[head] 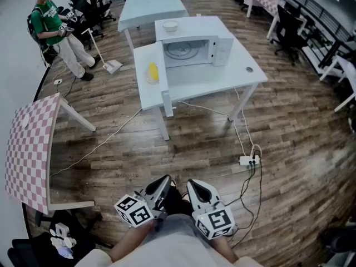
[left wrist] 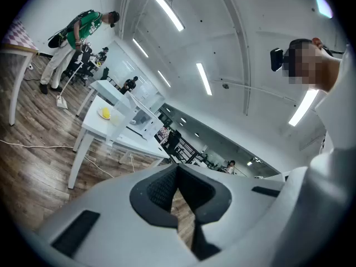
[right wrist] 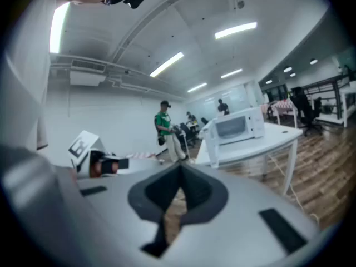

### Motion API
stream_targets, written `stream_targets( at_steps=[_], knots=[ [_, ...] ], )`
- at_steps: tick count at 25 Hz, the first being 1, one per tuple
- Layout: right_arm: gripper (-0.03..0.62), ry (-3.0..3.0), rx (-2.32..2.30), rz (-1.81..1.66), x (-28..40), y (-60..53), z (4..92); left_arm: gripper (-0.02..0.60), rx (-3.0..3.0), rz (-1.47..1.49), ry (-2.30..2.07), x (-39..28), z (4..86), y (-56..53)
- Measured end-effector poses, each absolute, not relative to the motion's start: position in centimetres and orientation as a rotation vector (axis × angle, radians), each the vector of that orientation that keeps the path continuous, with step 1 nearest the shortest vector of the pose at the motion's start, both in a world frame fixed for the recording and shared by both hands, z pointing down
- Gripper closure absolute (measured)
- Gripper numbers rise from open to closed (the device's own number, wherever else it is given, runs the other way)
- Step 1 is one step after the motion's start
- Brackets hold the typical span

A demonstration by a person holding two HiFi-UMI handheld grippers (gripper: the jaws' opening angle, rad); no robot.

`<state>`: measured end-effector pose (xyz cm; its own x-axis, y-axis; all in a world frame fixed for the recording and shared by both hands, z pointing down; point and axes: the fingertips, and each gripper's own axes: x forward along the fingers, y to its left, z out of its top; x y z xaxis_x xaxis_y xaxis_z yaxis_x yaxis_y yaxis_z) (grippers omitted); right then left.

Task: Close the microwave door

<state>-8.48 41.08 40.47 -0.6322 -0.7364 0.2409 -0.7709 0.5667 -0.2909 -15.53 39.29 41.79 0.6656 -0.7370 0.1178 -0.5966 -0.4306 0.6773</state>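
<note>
Holds left gripper (head: 163, 187) and right gripper (head: 196, 189) low by the body, both jaws pressed together on nothing. Finds the microwave (head: 192, 46) well apart, straight ahead mid-tabletop (head: 245, 77), its door (head: 163, 57) swung out leftward, on the left gripper's side.

Counted one microwave (head: 192, 44), one bowl (head: 170, 25) on top of it, one yellow item (head: 153, 70) beside it. Saw one pink-checked table (head: 28, 149), one power strip (head: 248, 160), one person in green (head: 53, 26). Held two grippers: left gripper (head: 161, 187), right gripper (head: 196, 189). Noted two marker cubes, one per gripper: left cube (head: 133, 210), right cube (head: 216, 221).
</note>
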Motion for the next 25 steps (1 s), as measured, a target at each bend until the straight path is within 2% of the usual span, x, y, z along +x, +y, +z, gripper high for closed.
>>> stream_targets(
  at_steps=[17,25],
  knots=[
    [0.571,-2.735,1.312,0.513,-7.1,39.2,38.6,0.568,2.174,-0.333,-1.088,-16.4,40.0,38.3],
    [0.571,-2.747,1.319,0.560,-6.4,39.2,38.1,0.568,2.245,-0.260,-1.089,-15.4,39.1,38.3]
  ],
)
